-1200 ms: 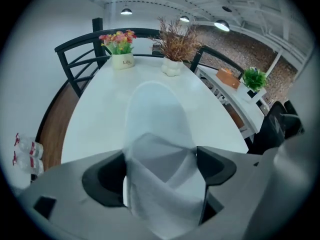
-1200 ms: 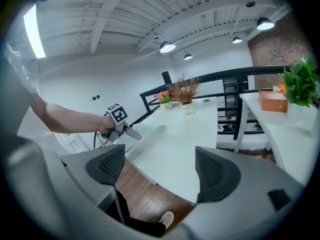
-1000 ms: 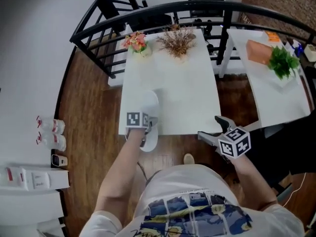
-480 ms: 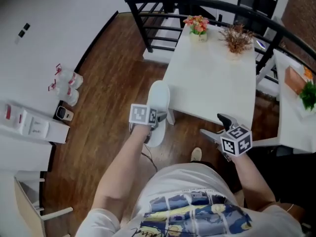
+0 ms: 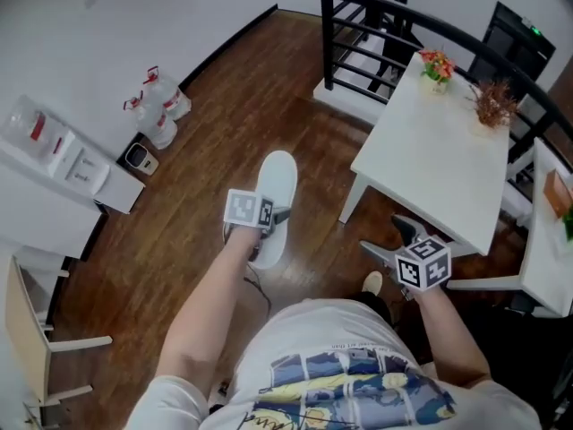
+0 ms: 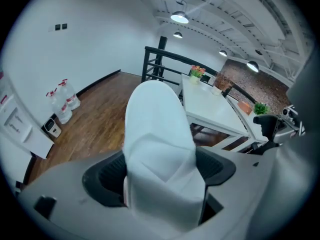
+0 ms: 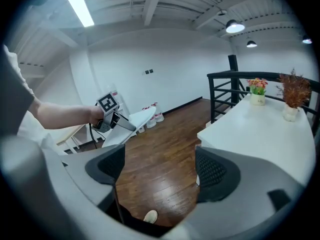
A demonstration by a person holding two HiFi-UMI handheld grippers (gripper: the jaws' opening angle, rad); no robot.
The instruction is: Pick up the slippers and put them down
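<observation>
You have swung away from the table [image 5: 439,141], now at 2 o'clock: slipper [image 5: 276,182], clamped in your left gripper [image 5: 273,220], hangs at 12 over bare floor [image 5: 188,195], right gripper [image 5: 387,238] gaping and empty; floor set-down looks next

Slipper [image 6: 159,134] is blocking the inner faces of the fingers [image 6: 102,176] of the left gripper [image 6: 159,171] in the left gripper view. Its rear end is disappearing behind the gripper body. In the head view the marker cube [image 5: 249,209] is hiding those fingers and the slipper's middle. The right edge is cutting off the second tabletop [image 5: 551,258], the left edge the chair [image 5: 25,325]. Labels on the bottles [image 5: 159,106] are showing too small to read.
</observation>
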